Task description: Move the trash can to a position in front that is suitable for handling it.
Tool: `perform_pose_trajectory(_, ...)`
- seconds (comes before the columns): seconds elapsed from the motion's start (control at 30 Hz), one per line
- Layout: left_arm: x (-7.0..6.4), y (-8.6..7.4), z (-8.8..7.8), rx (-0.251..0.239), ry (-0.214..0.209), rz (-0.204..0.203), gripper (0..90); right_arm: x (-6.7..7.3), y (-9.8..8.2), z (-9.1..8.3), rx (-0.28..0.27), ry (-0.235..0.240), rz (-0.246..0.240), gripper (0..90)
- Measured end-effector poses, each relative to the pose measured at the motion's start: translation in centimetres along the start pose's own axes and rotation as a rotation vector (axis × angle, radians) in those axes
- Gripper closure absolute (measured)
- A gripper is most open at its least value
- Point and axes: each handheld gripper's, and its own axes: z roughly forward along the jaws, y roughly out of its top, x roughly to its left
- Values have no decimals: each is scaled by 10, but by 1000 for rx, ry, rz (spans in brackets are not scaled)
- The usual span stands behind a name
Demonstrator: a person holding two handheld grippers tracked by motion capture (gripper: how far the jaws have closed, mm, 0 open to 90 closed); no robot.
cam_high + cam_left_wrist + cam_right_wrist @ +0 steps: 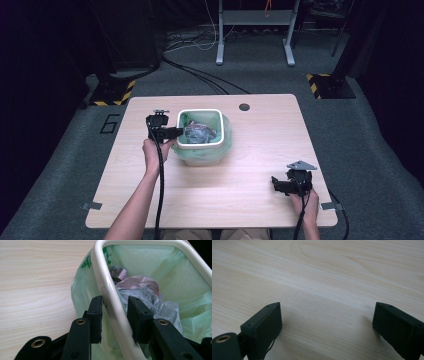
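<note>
One bin (201, 145) stands on the bench (260, 150), nearer the far edge and a little left of middle. It is lined with a pale green bag (190, 277) folded out over its white rim (110, 297). Inside lies crumpled rubbish (150, 297): grey plastic with a pinkish piece on top.

Two claws are at work. The left claw (176, 132) straddles the bin's left rim, one jaw outside against the liner, the other inside; the outer pad is right at the rim, but I cannot tell whether both pads press on it. The right claw (278, 185) sits low over bare wood near the front right corner, well apart from the bin, its jaws wide apart with nothing between them.

One round hole (244, 107) sits near the far edge. Cables (200, 75) trail across the floor beyond.
</note>
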Motion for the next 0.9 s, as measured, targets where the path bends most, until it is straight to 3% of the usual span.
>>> perform_pose_trajectory(0.6,-35,1,14,1,-26,18,641,-1,0,0,-3,5,1,89)
perform_pose_trajectory(0.9,-49,2,19,7,-38,55,625,-1,0,-1,-7,2,6,104)
